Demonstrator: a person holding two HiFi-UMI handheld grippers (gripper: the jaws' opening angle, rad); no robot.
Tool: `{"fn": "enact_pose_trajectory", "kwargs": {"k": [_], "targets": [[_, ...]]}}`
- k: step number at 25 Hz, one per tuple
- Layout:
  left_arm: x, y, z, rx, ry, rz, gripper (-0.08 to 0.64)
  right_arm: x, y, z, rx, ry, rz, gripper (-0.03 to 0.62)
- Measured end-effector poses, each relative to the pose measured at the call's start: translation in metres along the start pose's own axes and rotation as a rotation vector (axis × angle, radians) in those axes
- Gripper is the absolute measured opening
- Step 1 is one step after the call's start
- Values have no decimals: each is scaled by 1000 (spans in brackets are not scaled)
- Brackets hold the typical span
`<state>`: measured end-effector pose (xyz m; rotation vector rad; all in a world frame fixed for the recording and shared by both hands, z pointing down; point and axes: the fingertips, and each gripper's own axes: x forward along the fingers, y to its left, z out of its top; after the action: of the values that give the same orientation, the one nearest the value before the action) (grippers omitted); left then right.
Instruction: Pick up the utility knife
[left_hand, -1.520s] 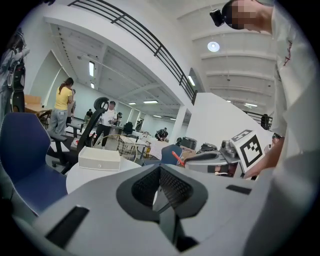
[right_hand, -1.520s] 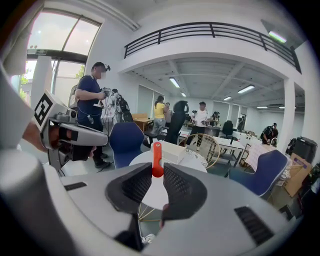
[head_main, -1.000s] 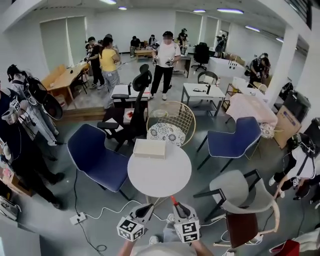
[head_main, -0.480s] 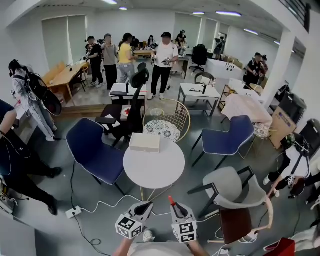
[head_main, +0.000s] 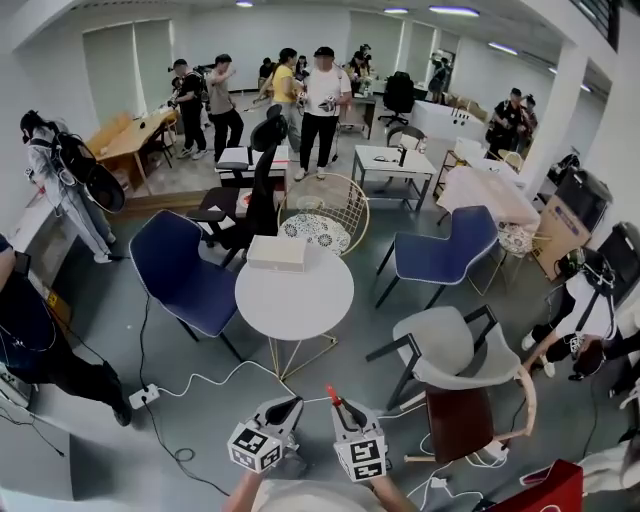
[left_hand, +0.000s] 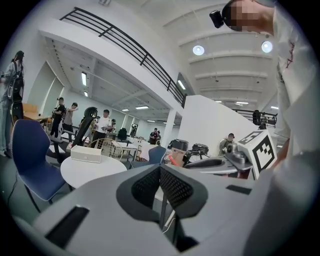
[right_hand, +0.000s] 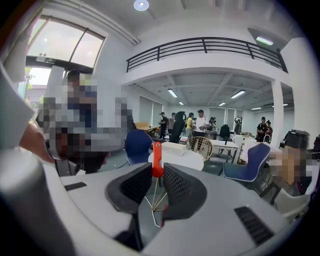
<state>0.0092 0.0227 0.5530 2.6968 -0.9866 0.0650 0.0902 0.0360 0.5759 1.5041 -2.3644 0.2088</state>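
The utility knife (right_hand: 157, 159) is orange-red and slim; it sticks up and forward out of my right gripper (right_hand: 156, 176), whose black ribbed pads are shut on it. In the head view its tip (head_main: 329, 395) shows at the front of the right gripper (head_main: 340, 408), low in the frame over the grey floor. My left gripper (head_main: 292, 404) hangs just to its left. In the left gripper view its pads (left_hand: 160, 175) meet with nothing between them. That view also shows the knife's tip (left_hand: 172, 160) to the right.
A round white table (head_main: 300, 300) with a white box (head_main: 277, 252) stands ahead. Blue chairs (head_main: 175, 270) (head_main: 440, 255), a wire chair (head_main: 330, 212) and a grey chair (head_main: 450, 350) ring it. A cable and power strip (head_main: 143, 397) lie on the floor. Several people stand at the back.
The table and chairs have drawn farther away and higher in the head view. Both grippers came back with me, side by side, the knife still held. People at the back shifted.
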Motion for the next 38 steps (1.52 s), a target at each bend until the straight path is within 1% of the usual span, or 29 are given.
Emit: {"fn": "enact_pose_trajectory", "kwargs": {"k": [7, 14, 21, 25, 29, 38], "targets": [[-21, -51, -24, -5, 17, -3, 12, -46, 11, -24, 11, -5, 10, 81], [-38, -82, -37, 5, 29, -20, 12, -77, 26, -39, 26, 3, 0, 80], [-55, -90, -38, 14, 17, -11, 12, -90, 44, -39, 20, -13, 14, 80], [-63, -95, -40, 14, 8, -6, 12, -97, 49, -39, 2, -35, 8, 80], [-69, -97, -44, 19, 6, -6, 12, -100, 56, -44, 5, -17, 19, 80], [-79, -100, -51, 17, 9, -1, 12, -103, 65, -44, -4, -25, 26, 80]]}}
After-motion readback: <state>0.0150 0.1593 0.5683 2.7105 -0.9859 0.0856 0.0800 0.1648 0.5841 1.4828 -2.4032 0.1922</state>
